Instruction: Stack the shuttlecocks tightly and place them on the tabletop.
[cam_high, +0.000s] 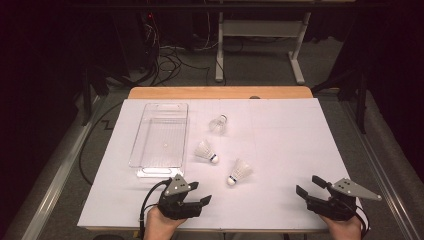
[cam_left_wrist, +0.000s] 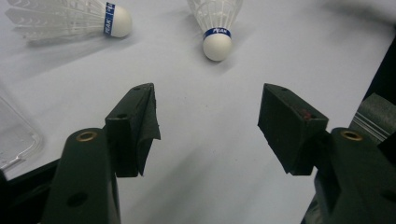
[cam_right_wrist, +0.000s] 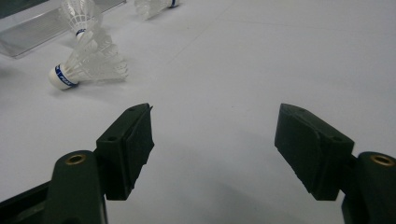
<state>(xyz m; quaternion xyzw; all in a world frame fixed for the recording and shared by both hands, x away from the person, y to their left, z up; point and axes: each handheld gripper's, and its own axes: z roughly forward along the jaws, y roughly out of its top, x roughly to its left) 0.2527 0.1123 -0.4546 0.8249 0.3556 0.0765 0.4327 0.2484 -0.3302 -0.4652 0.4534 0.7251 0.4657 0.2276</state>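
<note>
A: High view, item one: left tongs, lower centre-left of the frame, jaws spread wide, nothing between them. Item two: right tongs, lower right, jaws likewise wide apart and empty.

B: Stock on the white-covered counter?

A: Three white feathered shuttlecocks with white cork heads. Nearest shuttlecock, lying on its side just below frame centre, head toward the lower left. Middle shuttlecock, above and left of it, head toward the lower right. Far shuttlecock, above centre, too small to tell how it sits. One clear rectangular plastic tray, left of centre, just beside the middle one and apart from it. A small pale speck shows on its floor; no shuttlecock is inside.

B: Left gripper view confirms?

A: Entry matches. Nearest shuttlecock at top centre beyond the open jaws, blue band reading "PEAK"; middle shuttlecock at upper left; tray corner at the left edge.

B: Step in hand?

A: Judged: the approach before the first pick, likely gathering shuttlecocks into the tray. All three lie loose, none gripped.

B: Next move calls for?

A: Left tongs forward to the nearest shuttlecock, jaws straddling the cork head or the skirt base, closing gently; feathers probably crush under a hard squeeze.
</note>
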